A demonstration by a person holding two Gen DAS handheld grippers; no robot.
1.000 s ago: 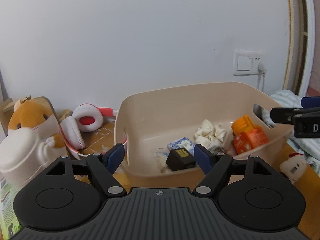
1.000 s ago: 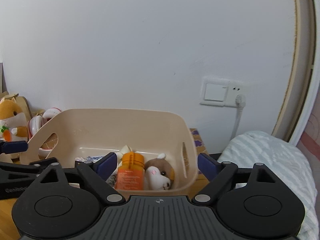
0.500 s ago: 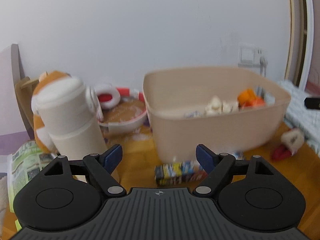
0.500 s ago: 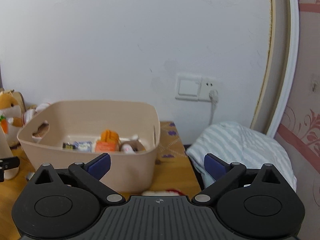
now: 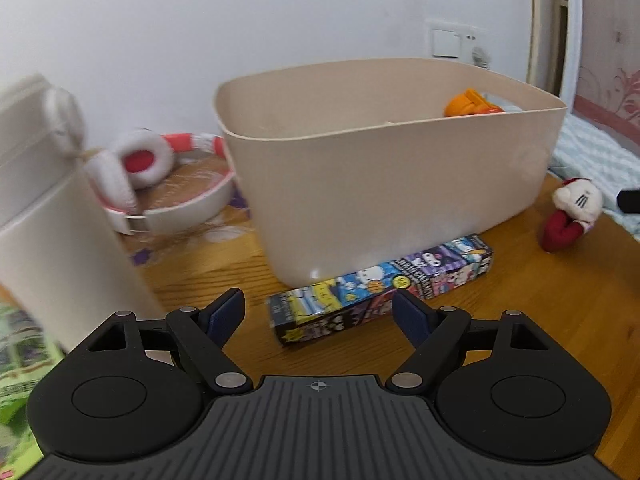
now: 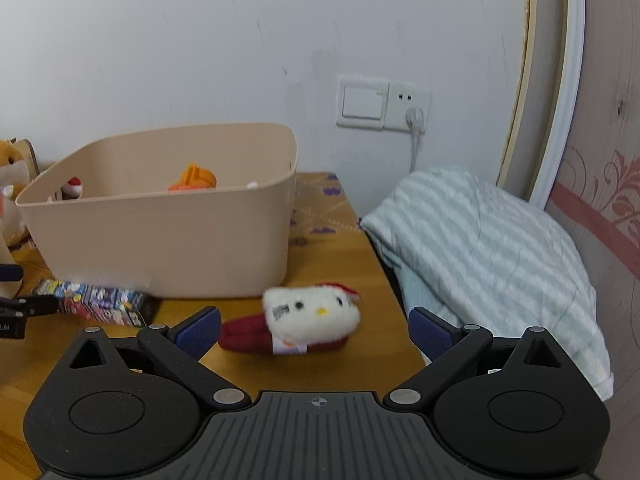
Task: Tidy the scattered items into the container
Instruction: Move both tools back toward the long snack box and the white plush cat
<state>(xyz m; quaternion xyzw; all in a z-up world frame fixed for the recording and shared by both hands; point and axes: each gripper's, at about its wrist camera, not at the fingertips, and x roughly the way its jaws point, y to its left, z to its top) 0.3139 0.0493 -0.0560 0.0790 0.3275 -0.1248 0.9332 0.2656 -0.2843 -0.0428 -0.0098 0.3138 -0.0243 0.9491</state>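
A beige plastic bin (image 5: 392, 184) stands on the wooden table; an orange bottle (image 5: 468, 102) shows over its rim. A long cartoon-printed box (image 5: 380, 288) lies against the bin's front. My left gripper (image 5: 320, 312) is open and empty, low over the table, with the box's near end between its fingertips. A white kitty plush in red (image 6: 308, 320) lies on the table in front of the bin (image 6: 168, 216). My right gripper (image 6: 316, 328) is open and empty, and the plush lies between its fingertips. The plush also shows in the left wrist view (image 5: 572, 212).
A white tumbler (image 5: 52, 216) stands close at the left. Red and white headphones (image 5: 140, 168) rest on a round tray behind it. A striped blanket (image 6: 488, 248) lies past the table's right edge. A hamster plush (image 6: 12, 176) sits at far left.
Both grippers pulled back from over the bin and dropped low to the table. The left now faces the cartoon box and the right faces the kitty plush.
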